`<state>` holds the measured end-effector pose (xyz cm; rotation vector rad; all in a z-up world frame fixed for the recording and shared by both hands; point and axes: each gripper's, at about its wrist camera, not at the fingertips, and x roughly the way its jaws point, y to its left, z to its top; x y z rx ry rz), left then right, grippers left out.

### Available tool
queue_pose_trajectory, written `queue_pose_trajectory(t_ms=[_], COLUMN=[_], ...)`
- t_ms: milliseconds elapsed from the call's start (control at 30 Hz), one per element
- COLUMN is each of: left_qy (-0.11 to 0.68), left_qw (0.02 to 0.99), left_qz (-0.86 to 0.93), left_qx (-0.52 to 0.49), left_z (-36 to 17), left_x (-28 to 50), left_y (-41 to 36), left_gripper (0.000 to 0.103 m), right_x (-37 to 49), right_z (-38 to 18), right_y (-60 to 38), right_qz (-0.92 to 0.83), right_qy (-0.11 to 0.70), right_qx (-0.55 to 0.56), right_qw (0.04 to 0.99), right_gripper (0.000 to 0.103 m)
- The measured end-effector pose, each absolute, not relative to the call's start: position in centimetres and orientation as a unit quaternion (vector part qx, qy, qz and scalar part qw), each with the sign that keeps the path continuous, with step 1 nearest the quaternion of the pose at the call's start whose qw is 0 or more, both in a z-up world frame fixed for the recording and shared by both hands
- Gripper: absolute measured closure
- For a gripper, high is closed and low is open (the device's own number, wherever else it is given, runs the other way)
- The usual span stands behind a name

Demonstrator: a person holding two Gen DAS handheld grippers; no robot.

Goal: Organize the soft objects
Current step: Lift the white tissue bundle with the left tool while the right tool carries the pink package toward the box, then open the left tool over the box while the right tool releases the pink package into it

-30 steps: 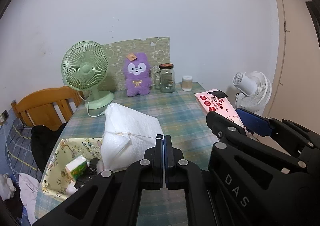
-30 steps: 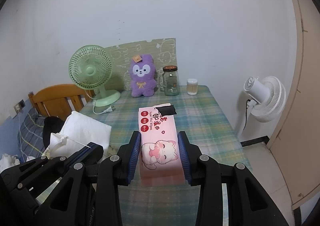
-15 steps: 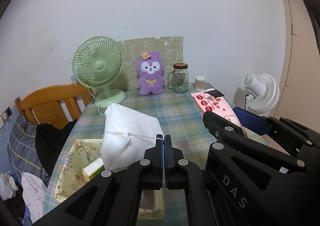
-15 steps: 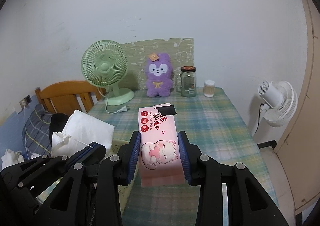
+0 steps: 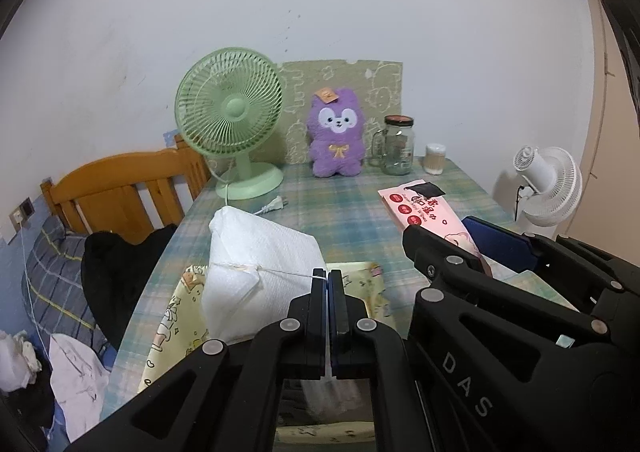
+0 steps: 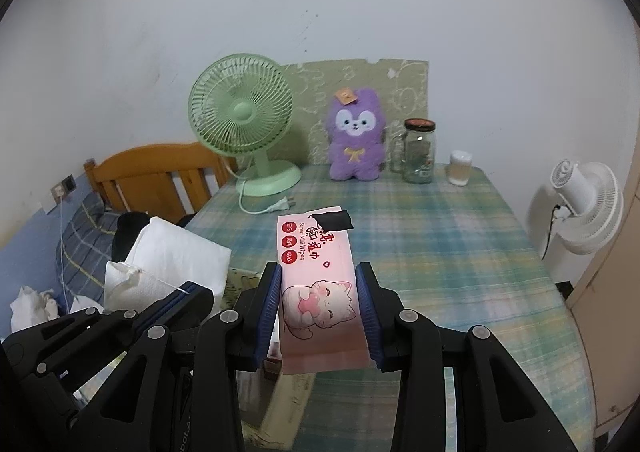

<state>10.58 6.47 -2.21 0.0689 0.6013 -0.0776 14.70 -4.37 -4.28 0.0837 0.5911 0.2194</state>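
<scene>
Left wrist view, nearest first: my left tongs are pressed together, pinching a thin white string that runs to a white paper-like bag. The bag hangs over a yellow patterned tray at the near end of the desk. Just right of that, my right tongs come into view from the side.

Right wrist view: my right tongs pinch a pink wet-wipes pack across its width, blue pads against both long sides; the pack sticks out forward above the plaid desk cloth. The left tongs and white bag show at lower left.

Mid desk: a white plug and cord lying loose.

Far edge, against the wall: green desk fan, purple plush toy upright before a patterned board, glass jar, and a small white cup.

Beyond the desk: wooden headboard and bedding at left, white floor fan at right.
</scene>
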Motion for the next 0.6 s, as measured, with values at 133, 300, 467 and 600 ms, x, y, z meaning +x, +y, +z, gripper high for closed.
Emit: queue_pose_trajectory(t_ms=[133,300,467,600], left_qy=[0.305,0.318,0.335,0.346], left_qw=[0.951,0.947,0.941,0.937], left_qz=[-0.032,-0.022,-0.019,-0.016], left_qx=[0.027,0.024,0.035,0.039], left_z=[-3.0,-4.1,-5.4,-6.3], left_x=[11.5,12.6,13.6,14.0], left_y=[7.8,9.2,10.2,10.8], left_gripper=[0.103,0.103,0.09,0.077], right_x=[15.4,16.2,16.6,17.1], right_z=[-5.0,-5.8,-6.5,-7.2], right_y=[-3.2,-1.9,-0.6,0.1], right_qz=[0.113,0.123,0.128,0.133], right_qy=[0.298,0.304,0.314,0.323], right_qx=[0.039,0.044,0.038,0.031], right_qw=[0.947,0.944,0.94,0.936], right_gripper=[0.062,0.062,0.062,0.062])
